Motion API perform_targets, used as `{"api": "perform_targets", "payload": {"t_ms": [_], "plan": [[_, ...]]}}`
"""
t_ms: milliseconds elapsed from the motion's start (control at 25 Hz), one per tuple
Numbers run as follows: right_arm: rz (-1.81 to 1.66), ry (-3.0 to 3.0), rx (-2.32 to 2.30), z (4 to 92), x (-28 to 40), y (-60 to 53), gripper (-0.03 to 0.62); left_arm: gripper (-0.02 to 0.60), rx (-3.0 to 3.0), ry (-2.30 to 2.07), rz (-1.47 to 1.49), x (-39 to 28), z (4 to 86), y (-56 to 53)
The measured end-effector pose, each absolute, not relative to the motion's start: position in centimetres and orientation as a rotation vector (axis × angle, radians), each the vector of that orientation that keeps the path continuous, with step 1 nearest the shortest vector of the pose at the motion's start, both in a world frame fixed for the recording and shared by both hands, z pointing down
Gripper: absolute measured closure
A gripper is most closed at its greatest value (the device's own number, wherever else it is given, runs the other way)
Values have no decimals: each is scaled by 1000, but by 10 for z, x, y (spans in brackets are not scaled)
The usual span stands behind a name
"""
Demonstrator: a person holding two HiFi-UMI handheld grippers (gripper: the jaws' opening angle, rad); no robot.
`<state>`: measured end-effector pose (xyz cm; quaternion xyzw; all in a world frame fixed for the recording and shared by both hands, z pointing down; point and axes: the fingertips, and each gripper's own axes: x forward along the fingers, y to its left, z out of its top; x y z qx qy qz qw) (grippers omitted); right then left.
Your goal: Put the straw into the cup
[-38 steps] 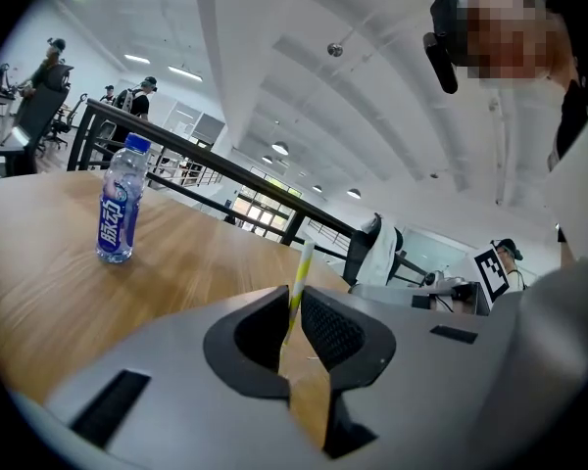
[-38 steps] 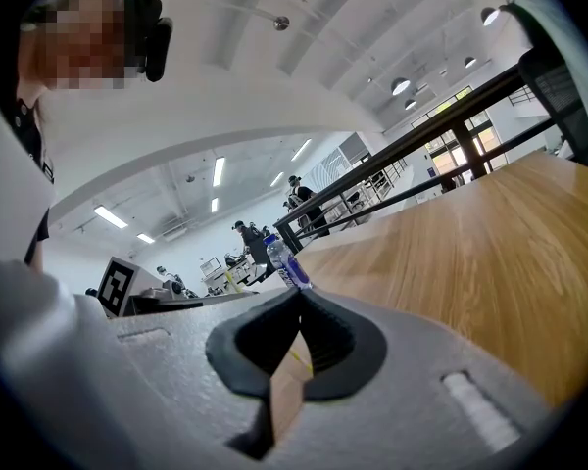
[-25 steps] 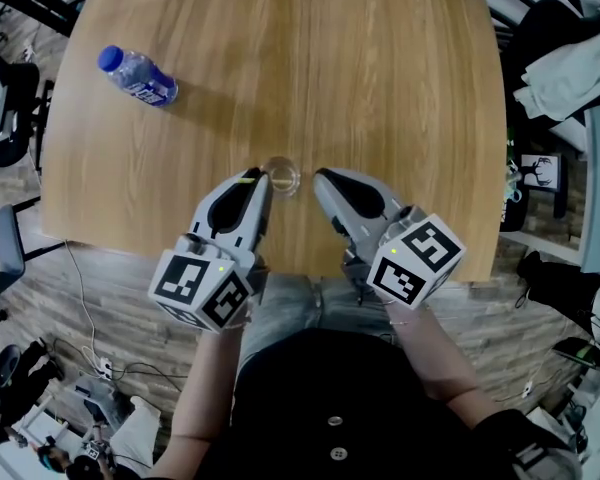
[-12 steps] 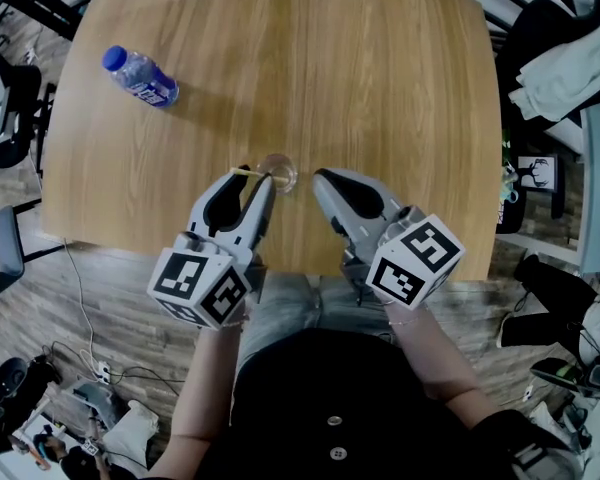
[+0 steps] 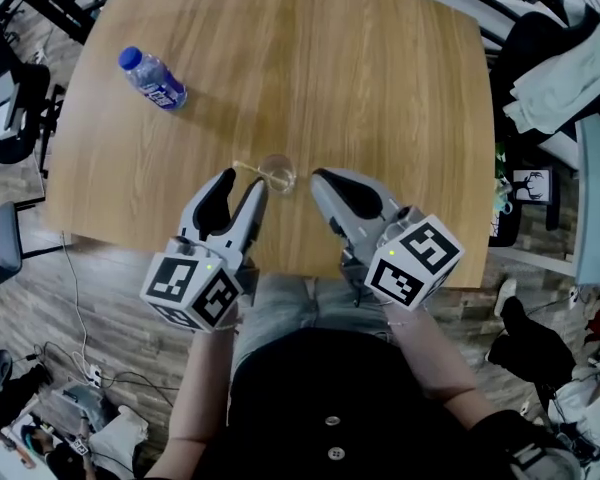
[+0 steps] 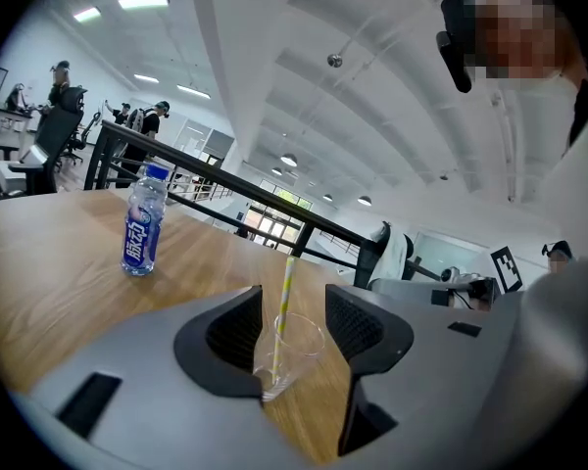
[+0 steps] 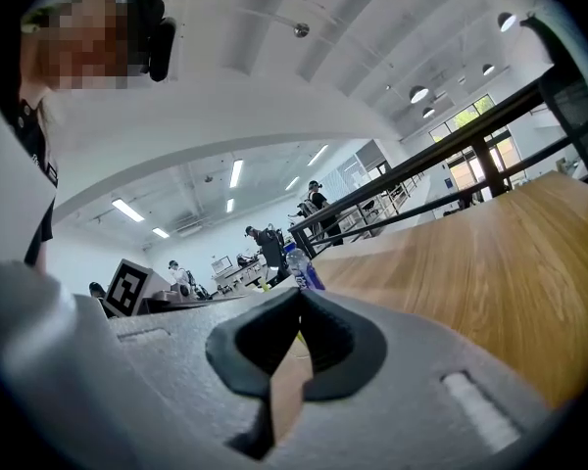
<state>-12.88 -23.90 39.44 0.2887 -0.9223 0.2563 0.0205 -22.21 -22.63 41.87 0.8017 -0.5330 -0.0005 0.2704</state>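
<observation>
Grey moulded jaws of the left gripper (image 6: 292,304) are standing wide apart, having just been opening. The clear plastic cup (image 6: 290,347) is showing in the gap between them, just ahead of the tips, and neither pad is pressing on it. The pale yellow-striped straw (image 6: 285,297) is standing inside the cup, its lower end resting on the bottom and its upper part rising above the rim. In the head view it is leaning over the rim towards the left gripper's side.

Beside it, the right gripper (image 5: 320,176) is hovering over the near edge of the wooden table (image 5: 380,88). Its jaws are pressed together at the tips, gripping nothing, and they are pointing towards the cup from the other side without touching it.

Further out, well apart from the cup, a small water bottle (image 5: 152,79) with a blue cap and blue label is standing upright near the table's far left corner.
</observation>
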Motion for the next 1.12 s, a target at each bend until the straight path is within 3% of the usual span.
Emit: {"api": "perform_targets", "payload": {"t_ms": [600,880,1120], "plan": [[678,-2959,790,349,-145,-230,595,397,2214,-1493,-66,-232,383,-198],[633,-2987,735,334,-156,-221,595,486,2257,-1495,-114,-232,365,-187],[618,-3011,695,328,-161,-213,595,518,2292,-1472,-118,-217,360,-182]]}}
